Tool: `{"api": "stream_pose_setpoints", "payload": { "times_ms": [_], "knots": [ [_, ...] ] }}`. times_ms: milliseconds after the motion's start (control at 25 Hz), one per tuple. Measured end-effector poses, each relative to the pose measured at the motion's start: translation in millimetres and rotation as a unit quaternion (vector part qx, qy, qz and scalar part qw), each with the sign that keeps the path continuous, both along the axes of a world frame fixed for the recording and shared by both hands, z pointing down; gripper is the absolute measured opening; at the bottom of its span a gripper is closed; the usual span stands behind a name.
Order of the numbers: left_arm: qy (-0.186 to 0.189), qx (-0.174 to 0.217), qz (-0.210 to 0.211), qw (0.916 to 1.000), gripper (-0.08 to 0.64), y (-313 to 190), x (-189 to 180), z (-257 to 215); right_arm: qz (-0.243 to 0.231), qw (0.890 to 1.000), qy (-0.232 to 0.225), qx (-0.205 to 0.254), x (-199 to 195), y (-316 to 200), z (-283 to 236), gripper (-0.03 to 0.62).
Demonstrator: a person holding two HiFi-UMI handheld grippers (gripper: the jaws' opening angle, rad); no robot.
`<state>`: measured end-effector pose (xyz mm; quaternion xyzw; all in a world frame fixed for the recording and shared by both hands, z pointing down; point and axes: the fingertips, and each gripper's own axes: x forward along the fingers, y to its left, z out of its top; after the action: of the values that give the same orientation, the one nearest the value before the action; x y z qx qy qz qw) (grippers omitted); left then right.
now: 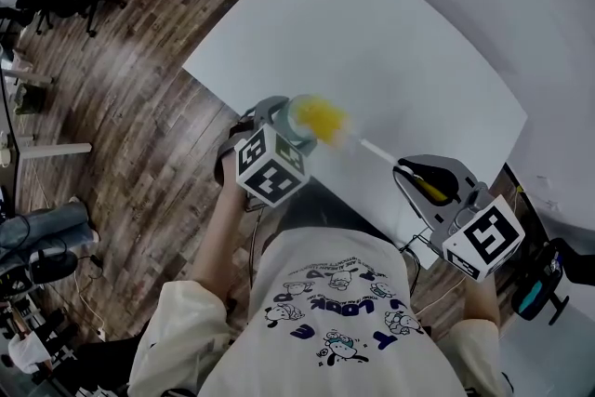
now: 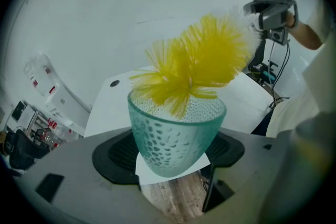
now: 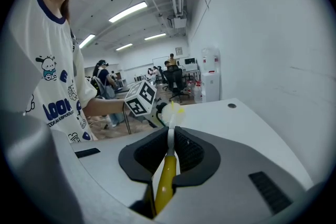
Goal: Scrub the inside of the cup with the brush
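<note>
**Brush meets cup at the table's edge**

The left gripper (image 2: 176,153) clamps the green dimpled cup (image 2: 176,136) over the white table's (image 1: 400,60) near edge. The right gripper (image 3: 170,149) is closed tight on the brush (image 2: 205,57) handle, and the yellow bristles sit partly inside the cup's mouth.

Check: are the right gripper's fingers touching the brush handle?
Touching. In the right gripper view, the right gripper has both fingers clamped on the brush handle, with no gap.
</note>
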<state>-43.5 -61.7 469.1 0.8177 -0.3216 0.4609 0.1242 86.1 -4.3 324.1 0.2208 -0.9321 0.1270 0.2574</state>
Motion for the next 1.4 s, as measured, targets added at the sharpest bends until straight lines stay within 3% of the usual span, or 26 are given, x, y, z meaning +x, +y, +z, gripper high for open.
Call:
{"api": "stream_pose_setpoints", "payload": {
  "times_ms": [440,640,840,1080,1400],
  "knots": [
    [-0.050,0.009,0.037,0.9980,0.373,7,-4,4,-0.024,0.999,0.036,-0.017,-5,4,7,0.044],
    [-0.114,0.030,0.071,0.9905,0.373,11,-5,11,-0.037,0.997,0.059,-0.028,-4,6,11,0.044],
    [-0.135,0.034,0.092,0.9860,0.373,16,-2,17,-0.047,0.995,0.078,-0.044,-6,8,19,0.044],
    [-0.105,0.040,0.111,0.9875,0.373,21,19,11,-0.052,0.994,0.078,-0.059,-10,8,24,0.044],
    [-0.118,0.047,0.149,0.9806,0.373,28,30,9,-0.079,0.990,0.103,-0.061,-18,7,30,0.044]
  ]
}}
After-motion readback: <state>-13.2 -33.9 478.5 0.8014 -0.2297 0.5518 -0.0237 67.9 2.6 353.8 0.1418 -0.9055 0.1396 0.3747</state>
